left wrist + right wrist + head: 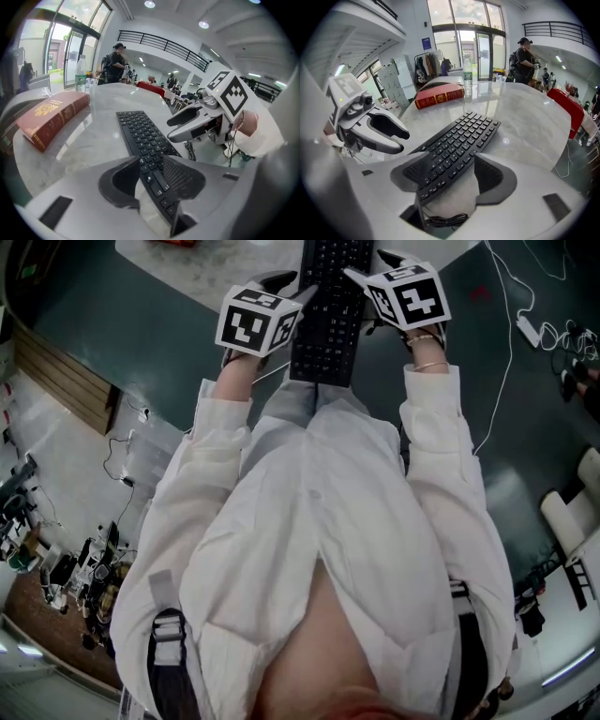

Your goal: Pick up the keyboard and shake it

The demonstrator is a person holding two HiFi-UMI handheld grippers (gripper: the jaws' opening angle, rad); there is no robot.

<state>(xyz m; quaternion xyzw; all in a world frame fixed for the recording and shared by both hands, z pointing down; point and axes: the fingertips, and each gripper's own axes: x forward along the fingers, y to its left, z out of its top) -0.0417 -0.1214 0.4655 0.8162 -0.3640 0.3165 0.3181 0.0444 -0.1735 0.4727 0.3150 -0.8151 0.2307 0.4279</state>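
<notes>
**Two Grippers Clamp One End of Keyboard at Table's Edge**

A black keyboard [328, 315] lies with its long axis running straight away from the person. Its keys face up, its far end reaches over the pale marble table [216, 273], and its near short end juts past the table's edge toward the person's body.

The left gripper [151, 159] meets that near end from the left and the right gripper [451, 157] from the right, roughly level with each other, so neither hand is nearer. In each gripper view the keyboard's near end runs up between the fingers. The left gripper's fingers [180, 176] pinch its left corner and the right gripper's fingers [492, 180] pinch its right corner. Its cable [440, 219] is coiled just below the right gripper's hold.

Whether the far end rests on the marble or hangs just above it cannot be told. A red book [51, 117] sits well apart on the table, on the left gripper's side.

Because both holds are at the near end, almost the whole length of the keyboard stretches out beyond the fingers. A shake would likely swing the far end hardest, so it should be clear of the table first.
</notes>
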